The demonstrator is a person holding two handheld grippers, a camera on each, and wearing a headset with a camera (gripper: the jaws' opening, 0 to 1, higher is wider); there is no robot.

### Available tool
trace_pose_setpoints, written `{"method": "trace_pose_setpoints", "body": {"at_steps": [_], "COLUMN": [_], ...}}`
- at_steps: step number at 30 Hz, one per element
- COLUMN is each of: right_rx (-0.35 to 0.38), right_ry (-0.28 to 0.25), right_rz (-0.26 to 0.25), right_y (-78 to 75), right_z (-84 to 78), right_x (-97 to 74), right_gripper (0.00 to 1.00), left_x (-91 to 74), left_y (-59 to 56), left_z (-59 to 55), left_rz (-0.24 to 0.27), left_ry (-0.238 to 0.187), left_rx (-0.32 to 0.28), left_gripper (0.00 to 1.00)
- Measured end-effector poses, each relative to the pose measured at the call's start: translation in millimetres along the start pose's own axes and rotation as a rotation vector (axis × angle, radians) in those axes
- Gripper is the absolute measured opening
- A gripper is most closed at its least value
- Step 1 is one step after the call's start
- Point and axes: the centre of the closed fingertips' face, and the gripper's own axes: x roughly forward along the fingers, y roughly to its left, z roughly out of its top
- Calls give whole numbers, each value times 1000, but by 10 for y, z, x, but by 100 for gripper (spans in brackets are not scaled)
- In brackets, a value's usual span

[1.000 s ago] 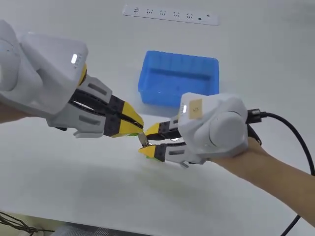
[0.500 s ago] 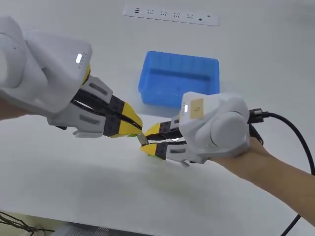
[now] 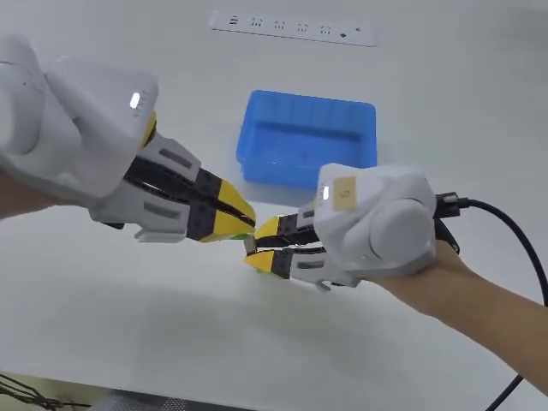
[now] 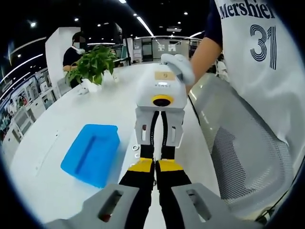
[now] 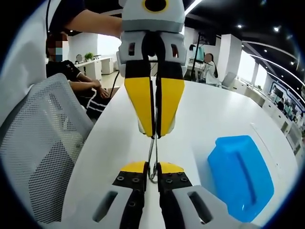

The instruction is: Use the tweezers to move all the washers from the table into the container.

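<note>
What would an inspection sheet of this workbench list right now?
Surface: white table, plain and smooth.
Job's things: blue container open, beyond the grippers; thin metal tweezers span both grippers; washers too small to tell.
Clutter: white power strip at the far side.
Grippers: left gripper shut on the tweezers; right gripper shut on them too, tips facing.
Cables: black cable leaves the right gripper.
Surroundings: mesh chair, potted plant, seated people.

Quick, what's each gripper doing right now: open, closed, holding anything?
Left gripper: closed, holding the tweezers.
Right gripper: closed on the same tweezers.
</note>
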Motion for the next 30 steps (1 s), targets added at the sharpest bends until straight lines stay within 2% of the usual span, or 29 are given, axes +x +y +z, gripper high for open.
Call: {"method": "trace_pose_setpoints", "body": {"at_steps": [5, 9, 13, 16, 19, 23, 30], "right_rx": [-2, -8, -7, -14, -17, -33, -58], "right_ry": [4, 8, -12, -24, -37, -61, -93], "right_rz": [4, -2, -6, -19, -37, -73, -159], "right_y": [3, -8, -12, -49, -102, -224, -562], "right_z": [-5, -1, 91, 158, 238, 386, 577], "right_x": [-3, -8, -50, -92, -163, -317, -603], "right_gripper": [9, 9, 9, 9, 9, 9, 9], "left_x": [10, 13, -30, -68, -112, -186, -266], "left_y": [-11, -18, -4, 13, 48, 140, 421], "left_z": [13, 28, 119, 191, 285, 497, 841], "left_rz": [1, 5, 1, 3, 12, 37, 84], "left_ry": [-32, -32, -59, -67, -87, -152, -223], "left_rx": [-19, -7, -21, -6, 7, 12, 51], "left_gripper": [5, 5, 5, 5, 5, 5, 6]}}
